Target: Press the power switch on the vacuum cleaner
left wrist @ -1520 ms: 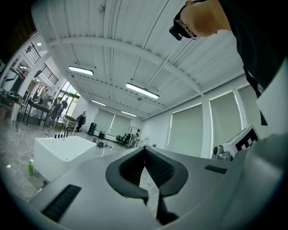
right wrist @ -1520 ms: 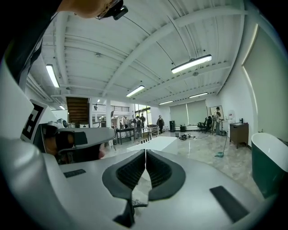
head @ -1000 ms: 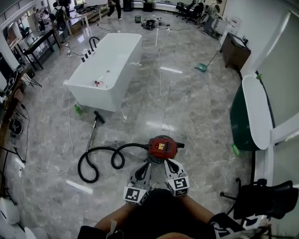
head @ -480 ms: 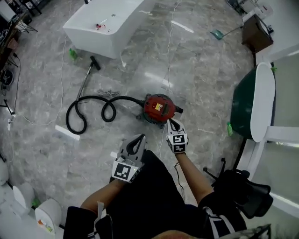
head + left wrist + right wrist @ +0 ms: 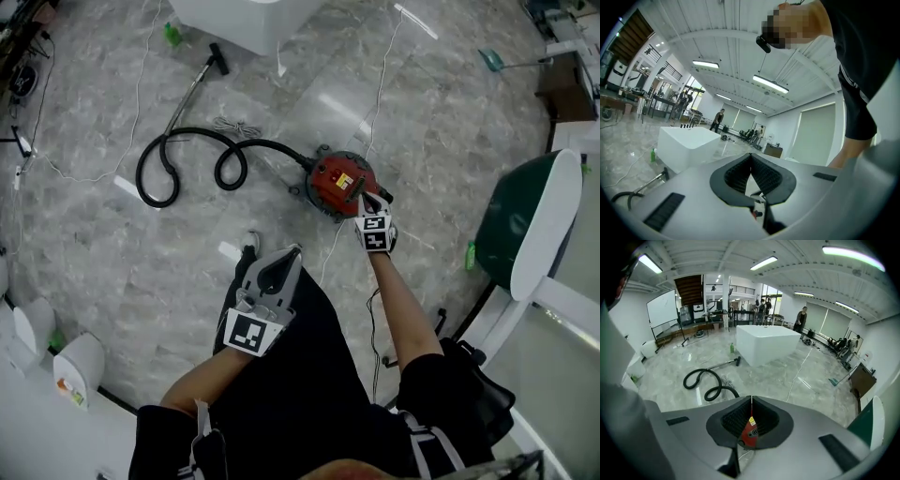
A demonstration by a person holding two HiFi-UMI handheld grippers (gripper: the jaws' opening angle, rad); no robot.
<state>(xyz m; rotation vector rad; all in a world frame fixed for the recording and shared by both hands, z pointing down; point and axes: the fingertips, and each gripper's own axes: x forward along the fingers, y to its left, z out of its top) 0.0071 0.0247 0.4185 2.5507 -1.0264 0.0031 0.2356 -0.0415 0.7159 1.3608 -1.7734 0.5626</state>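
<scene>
**A:** How far along is the job?

**B:** Not finished, I'd say. The right gripper (image 5: pixel 363 196) has its jaws closed together with nothing between them. Its tip is right at the near edge of the red vacuum cleaner (image 5: pixel 336 181). I can't tell whether it touches the switch.

**A:** And the other 1?

**B:** The left gripper (image 5: pixel 290 250) is also closed and empty. It sits low by the person's lap, well apart from the machine.

**A:** Is anything in the way?

**B:** Nothing lies between the right tip and the vacuum cleaner. The black hose (image 5: pixel 684 380) coils off to that gripper's left. A white cable (image 5: pixel 798 377) runs across the floor beyond the machine, and a white bathtub (image 5: pixel 764 345) stands far ahead. I think 1 short push is all that's left.
</scene>
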